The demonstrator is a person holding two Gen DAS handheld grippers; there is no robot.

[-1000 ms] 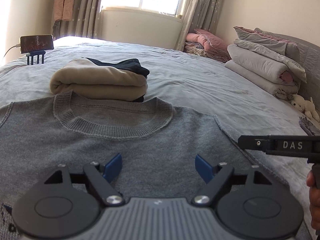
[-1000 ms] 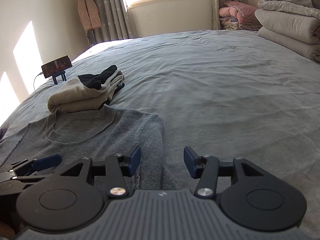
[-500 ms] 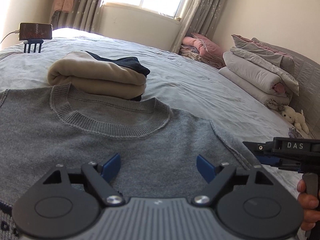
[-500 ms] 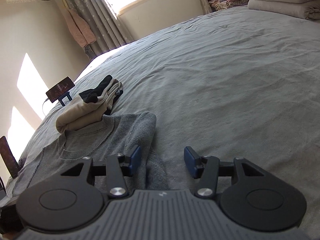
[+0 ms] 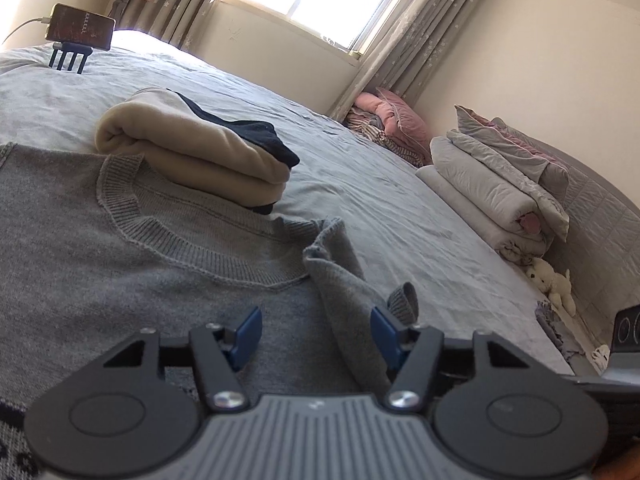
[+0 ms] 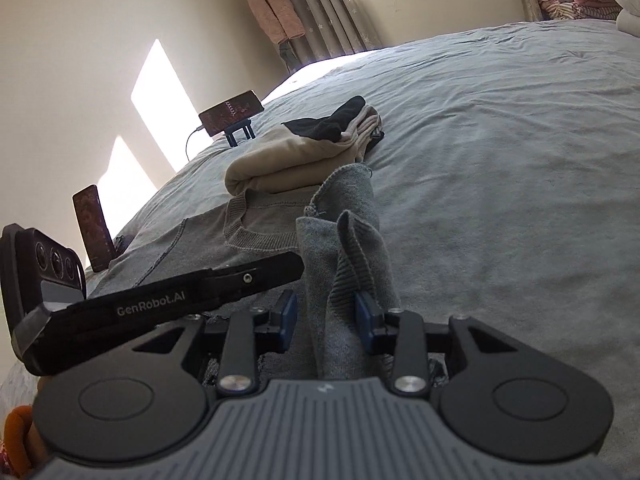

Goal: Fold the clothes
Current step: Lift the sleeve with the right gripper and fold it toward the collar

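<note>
Right tool point(image 6: 325, 322) now pinching sleeve point(image 6: 344, 240), lifted up at frame middle; before, flat. Left tool point(image 5: 314, 334) spread, beside sweater point(image 5: 120, 264). Fold starting.

We list: grey sweater point(image 5: 120, 280), hem and left sleeve cut off by the left wrist frame; dark lettering point(image 5: 12, 432) at that edge, unreadable; right gripper point(image 6: 325, 318), grip on the sleeve fold unclear; phone point(image 5: 80, 28) screen, too small to read.
</note>
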